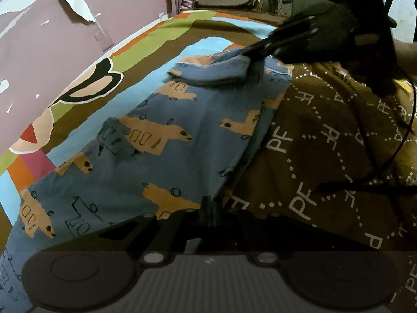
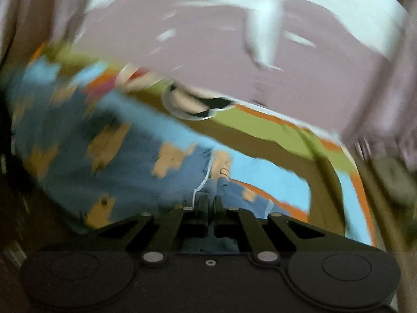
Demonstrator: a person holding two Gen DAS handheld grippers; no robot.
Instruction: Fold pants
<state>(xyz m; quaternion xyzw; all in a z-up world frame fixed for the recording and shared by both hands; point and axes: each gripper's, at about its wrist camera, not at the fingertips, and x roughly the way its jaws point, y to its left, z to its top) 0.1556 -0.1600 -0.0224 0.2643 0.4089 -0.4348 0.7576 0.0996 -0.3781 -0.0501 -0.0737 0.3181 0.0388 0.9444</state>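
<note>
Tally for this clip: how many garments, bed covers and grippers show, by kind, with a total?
Blue printed pants: 1
Patterned bed cover: 1
Grippers: 2, the left gripper and the right gripper, each shut on the pants' fabric
Total: 4

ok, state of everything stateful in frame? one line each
pants: spread on the bedsheet, far edge lifted and curling over
left gripper: shut on the pants' near edge
right gripper: shut on the lifted far edge
bedsheet: laid out under the pants
</note>
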